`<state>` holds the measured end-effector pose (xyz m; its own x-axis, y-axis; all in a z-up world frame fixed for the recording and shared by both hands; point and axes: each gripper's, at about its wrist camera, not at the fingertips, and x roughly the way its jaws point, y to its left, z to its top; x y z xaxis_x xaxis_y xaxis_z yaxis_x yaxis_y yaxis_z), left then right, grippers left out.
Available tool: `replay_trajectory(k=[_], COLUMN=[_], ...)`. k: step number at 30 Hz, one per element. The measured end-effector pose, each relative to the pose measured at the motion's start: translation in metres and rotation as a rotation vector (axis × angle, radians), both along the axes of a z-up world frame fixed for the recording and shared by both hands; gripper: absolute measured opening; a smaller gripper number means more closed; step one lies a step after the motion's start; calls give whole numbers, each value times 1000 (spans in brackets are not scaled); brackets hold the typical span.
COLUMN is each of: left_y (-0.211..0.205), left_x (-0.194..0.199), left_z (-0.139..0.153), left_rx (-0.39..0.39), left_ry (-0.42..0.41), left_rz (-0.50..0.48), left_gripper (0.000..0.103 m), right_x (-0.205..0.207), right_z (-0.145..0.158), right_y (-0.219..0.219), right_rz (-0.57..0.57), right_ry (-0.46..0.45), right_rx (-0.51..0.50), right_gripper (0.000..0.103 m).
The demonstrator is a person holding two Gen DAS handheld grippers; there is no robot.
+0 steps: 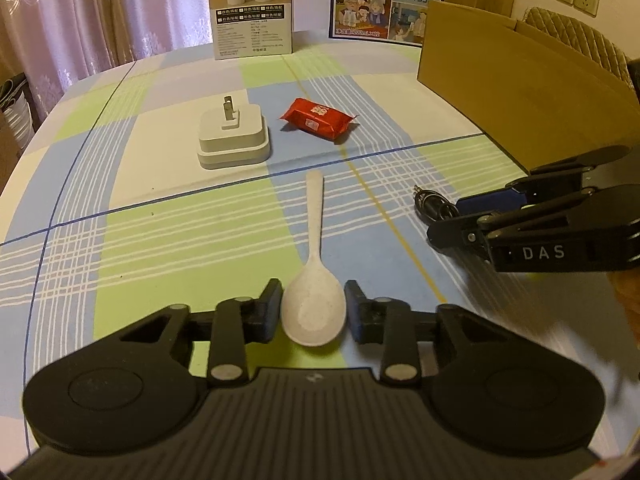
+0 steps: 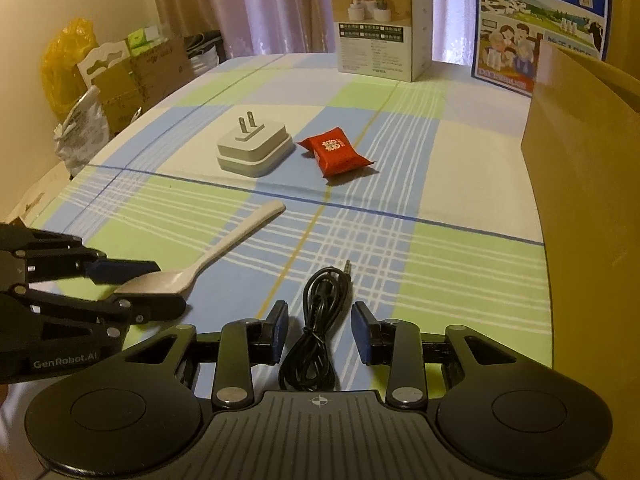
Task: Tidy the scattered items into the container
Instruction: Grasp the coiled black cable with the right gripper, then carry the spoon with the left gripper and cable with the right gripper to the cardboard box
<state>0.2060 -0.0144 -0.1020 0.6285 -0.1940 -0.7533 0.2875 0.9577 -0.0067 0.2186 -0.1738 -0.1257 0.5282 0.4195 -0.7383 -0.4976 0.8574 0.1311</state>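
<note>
Left claw (image 1: 313, 312) clamped on the white spoon (image 1: 313, 280)'s bowl; right claw (image 2: 320, 334) apart around the black cable (image 2: 316, 328) on the bench (image 2: 440, 272).

Table under checked cloth, items lying scattered.
Checked tablecloth (image 2: 420, 272) is carrying a white spoon (image 1: 314, 280), black cable (image 2: 316, 332), white plug adapter (image 1: 234, 136), red packet (image 1: 318, 119), cardboard box (image 1: 520, 92) and two printed cartons.
</note>
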Motion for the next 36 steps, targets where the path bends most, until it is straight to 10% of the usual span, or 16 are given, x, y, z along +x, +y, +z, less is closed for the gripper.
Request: replay_trajectory(k=[36], left_y=[6], left_x=[-8], left_z=[20], left_rx=[-36], left_ry=[-82], left_rz=[37], left_gripper=[28], right_x=[-8], right_z=[21], right_y=[10], right_rz=[-40], right_ry=[-112], right_rx=[2], right_gripper=[17])
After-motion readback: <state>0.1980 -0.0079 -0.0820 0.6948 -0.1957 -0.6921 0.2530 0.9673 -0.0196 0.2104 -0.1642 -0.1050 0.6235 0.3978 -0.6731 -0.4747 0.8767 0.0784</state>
